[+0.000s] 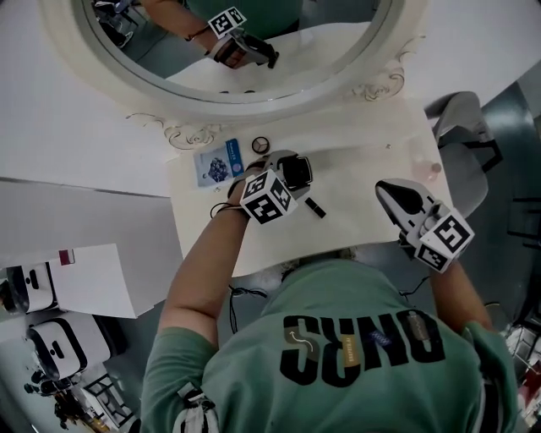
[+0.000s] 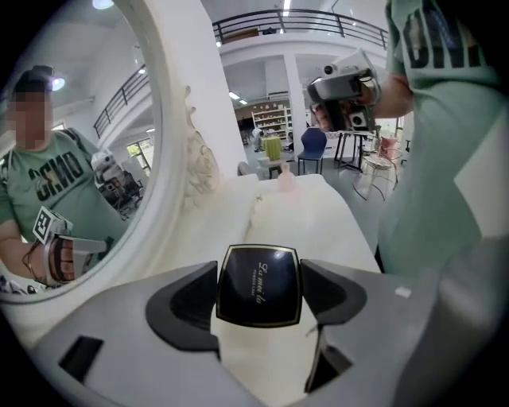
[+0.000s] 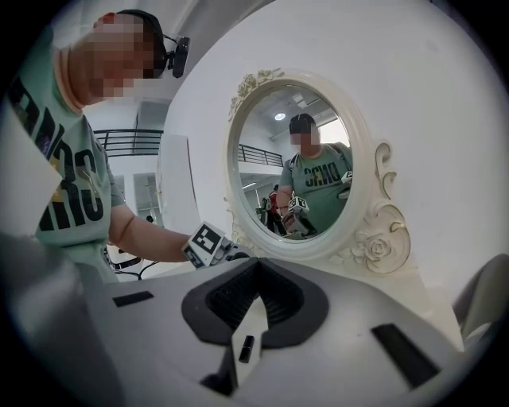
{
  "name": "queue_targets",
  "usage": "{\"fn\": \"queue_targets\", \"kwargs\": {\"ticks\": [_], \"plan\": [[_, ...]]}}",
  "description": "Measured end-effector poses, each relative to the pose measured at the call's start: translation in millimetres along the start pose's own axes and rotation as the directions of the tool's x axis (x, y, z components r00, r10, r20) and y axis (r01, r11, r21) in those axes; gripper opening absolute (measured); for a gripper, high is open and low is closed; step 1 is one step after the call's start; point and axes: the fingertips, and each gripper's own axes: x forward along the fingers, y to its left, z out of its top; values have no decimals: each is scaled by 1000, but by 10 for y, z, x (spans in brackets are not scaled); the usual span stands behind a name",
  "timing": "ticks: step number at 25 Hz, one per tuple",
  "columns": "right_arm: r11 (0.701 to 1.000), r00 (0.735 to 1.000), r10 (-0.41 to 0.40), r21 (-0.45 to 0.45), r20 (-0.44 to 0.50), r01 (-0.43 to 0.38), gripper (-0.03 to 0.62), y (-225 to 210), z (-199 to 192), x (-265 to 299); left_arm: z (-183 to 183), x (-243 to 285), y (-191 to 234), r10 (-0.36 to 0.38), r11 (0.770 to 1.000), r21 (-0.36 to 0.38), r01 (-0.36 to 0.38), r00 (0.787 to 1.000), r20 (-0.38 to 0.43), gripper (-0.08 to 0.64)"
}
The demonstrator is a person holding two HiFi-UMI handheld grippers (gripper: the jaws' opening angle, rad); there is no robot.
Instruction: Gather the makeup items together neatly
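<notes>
The left gripper [image 1: 288, 174] pinched a glossy black square compact [image 2: 259, 286] with a thin gold rim, its dark pads pressing both edges, over the middle of the matte cream table [image 1: 355, 228]. At the right, the right gripper's [image 1: 383, 188] ribbed pads were pressed together on nothing. A small black cylindrical tube [image 1: 315, 207] lay between the grippers. A flat blue-printed packet [image 1: 218, 163] and a small round disc [image 1: 260, 145] lay farther off, near the ornate oval mirror [image 1: 372, 84].

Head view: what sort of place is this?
Probably a dressing table staged in a big open hall, not a home. The ornate oval mirror and black compact suggest a vanity; the balcony railing and blue chair beyond suggest a public hall.
</notes>
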Motion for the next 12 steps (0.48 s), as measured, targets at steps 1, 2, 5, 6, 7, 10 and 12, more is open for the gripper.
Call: {"fn": "queue_targets", "kwargs": {"ticks": [1,2,5,6,7,10,12], "plan": [[1000,1000,-5,-3,3,5,-5,-18,26,-18,48,22,148,18,1000,-1,-18,1000,-4,331],[1000,1000,-13,-5,4,13,-5,-47,45,-39,80,66,279,30,1000,-3,-30,999,-11,331],[999,999,-46,0,-2,46,-5,-181,68,-114,98,261,571,47,999,-7,-47,998,-45,331],[998,998,-58,4,-4,58,-5,-234,74,-138,90,331,644,48,999,-7,-48,997,-56,331],[998,998,-70,7,-5,70,-5,-288,80,-158,82,399,707,47,999,-8,-47,997,-65,331],[995,995,-99,18,-12,99,-5,-432,70,-208,45,588,825,36,999,-7,-36,996,-86,332],[993,993,-114,28,-20,115,-6,-513,37,-233,20,692,864,32,999,3,-32,995,-97,333]]}}
